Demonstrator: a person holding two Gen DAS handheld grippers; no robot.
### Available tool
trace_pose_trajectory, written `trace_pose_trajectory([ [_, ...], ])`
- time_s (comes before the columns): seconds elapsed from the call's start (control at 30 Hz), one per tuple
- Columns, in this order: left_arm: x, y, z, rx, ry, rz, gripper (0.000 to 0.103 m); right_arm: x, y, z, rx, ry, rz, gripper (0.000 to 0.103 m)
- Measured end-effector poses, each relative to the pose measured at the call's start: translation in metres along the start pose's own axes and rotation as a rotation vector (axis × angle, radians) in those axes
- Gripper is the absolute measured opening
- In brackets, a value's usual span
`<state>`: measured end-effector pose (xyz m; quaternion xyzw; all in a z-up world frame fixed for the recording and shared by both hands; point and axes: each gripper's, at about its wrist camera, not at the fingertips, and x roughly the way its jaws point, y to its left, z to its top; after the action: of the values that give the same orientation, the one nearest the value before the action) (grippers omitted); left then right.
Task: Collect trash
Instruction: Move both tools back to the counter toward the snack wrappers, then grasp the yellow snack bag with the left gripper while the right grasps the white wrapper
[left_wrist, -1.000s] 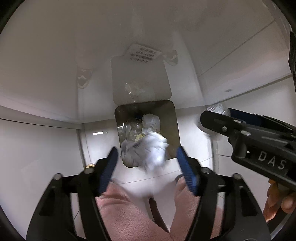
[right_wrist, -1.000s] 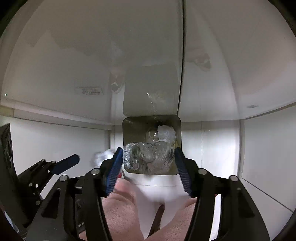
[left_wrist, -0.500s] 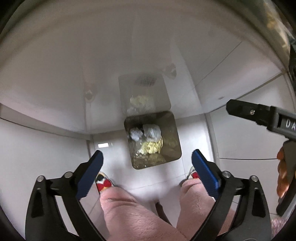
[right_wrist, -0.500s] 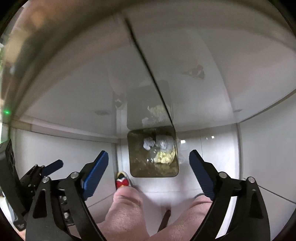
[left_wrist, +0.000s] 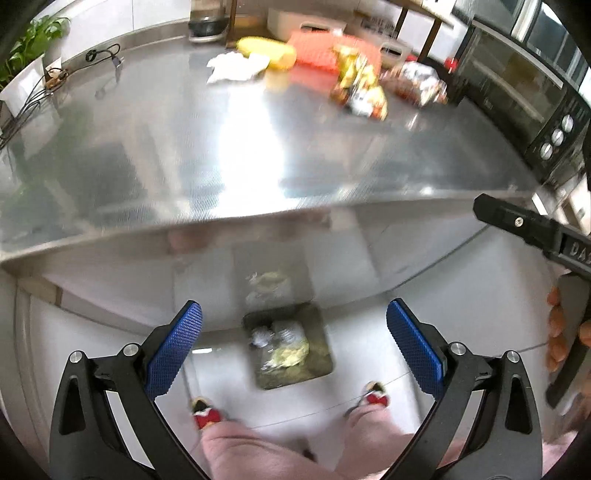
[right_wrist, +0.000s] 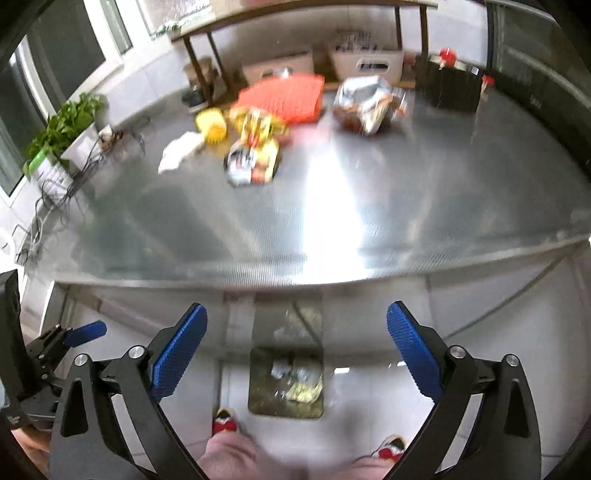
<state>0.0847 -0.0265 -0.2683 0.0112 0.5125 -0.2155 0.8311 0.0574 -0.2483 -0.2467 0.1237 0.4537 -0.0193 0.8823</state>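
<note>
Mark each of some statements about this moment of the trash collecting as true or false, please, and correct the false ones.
1. The left gripper is shut on a wad of paper. False: its jaws stand wide open and hold nothing.
2. The trash bin stands on the floor below the counter's edge. True.
3. The right gripper is open and empty. True.
4. The bin is empty. False: crumpled trash lies inside.
5. A yellow snack wrapper lies on the steel counter. True.

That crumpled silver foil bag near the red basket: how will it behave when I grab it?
The silver foil bag looks crumpled and open, so probably light and floppy, likely to collapse under a pinch. Its shiny film may be slippery, and dark contents could spill.
</note>
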Motion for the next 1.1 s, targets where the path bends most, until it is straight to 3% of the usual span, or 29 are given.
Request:
trace_pose_trajectory([
  [0.23,-0.017,-0.024,0.052,0.035,-0.077,-0.011,0.095,-0.002,-0.015,0.039,0.030,-0.059,-0.055,0.099],
  [0.4,-0.003,-0.036,0.086,0.063,-0.094,0.001,0.095,0.009,-0.037,0.076,0.058,-0.087,-0.085,0.099],
  [0.8,0.050,-0.048,0.164,0.095,-0.071,0.016,0.095,0.060,-0.056,0.150,0.038,-0.091,-0.125,0.099],
  [1.1,0.084,-0.059,0.194,0.133,-0.050,0.034,0.095,0.101,-0.062,0.188,0.024,-0.075,-0.176,0.099],
])
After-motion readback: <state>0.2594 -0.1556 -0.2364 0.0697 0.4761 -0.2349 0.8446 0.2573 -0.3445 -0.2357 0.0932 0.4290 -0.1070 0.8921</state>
